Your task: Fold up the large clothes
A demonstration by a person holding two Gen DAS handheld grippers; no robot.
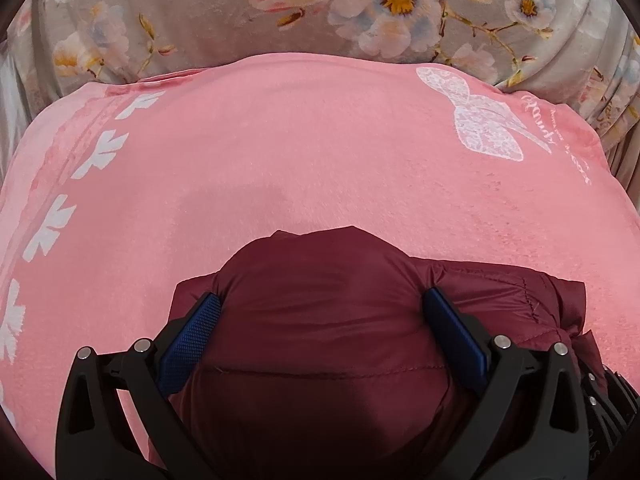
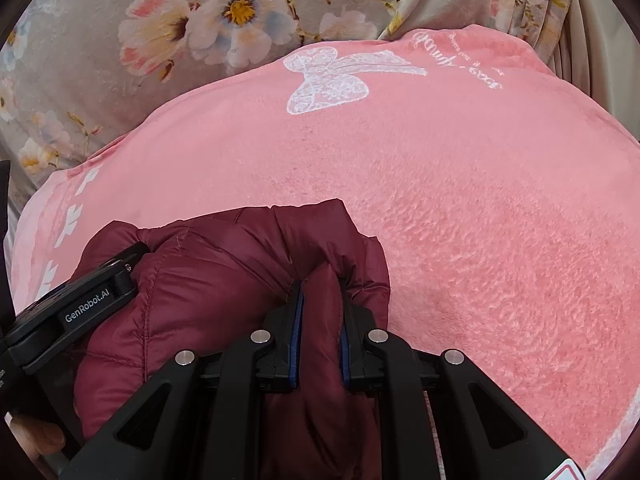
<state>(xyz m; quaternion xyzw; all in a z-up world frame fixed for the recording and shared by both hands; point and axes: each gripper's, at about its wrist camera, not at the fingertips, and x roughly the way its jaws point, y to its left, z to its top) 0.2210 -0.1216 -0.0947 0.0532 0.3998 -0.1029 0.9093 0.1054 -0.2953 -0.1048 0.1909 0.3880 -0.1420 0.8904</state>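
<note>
Jacket [image 1: 320, 320], maroon and quilted, bunched at the near edge of a pink blanket [image 1: 320, 152] on the bed, puffy with stitched seams across its panels and a slight sheen suggesting slippery nylon. Gathered into a thick wad rather than laid flat, so folding proper judged not yet begun, or else a fold being carried over.

Left tool [image 1: 320, 304] spread wide around a fat bulge of the padding, blue pads [image 1: 192, 340] pressed against both flanks; grasping the jacket by straddling the bulk, likely because the filling is too thick to pinch down. Right tool [image 2: 320, 284] nearly closed, clenched on a narrow ridge of the same fabric, pads sunk into the folds; a tight pinch suited to an edge or hem. Both tools side by side on one garment, the left one's black body visible at the left of the right view, close beside the right grip. Probably held thus to lift and spread the jacket evenly, two holds keeping the slick shell from sliding.

Pink blanket smooth and plush, printed with a white lace bow [image 2: 332, 80] and script at the far right, white leaf shapes [image 1: 100, 152] along the left border. Beyond, at the far side, grey floral bedding [image 1: 280, 8] with pale flowers.
</note>
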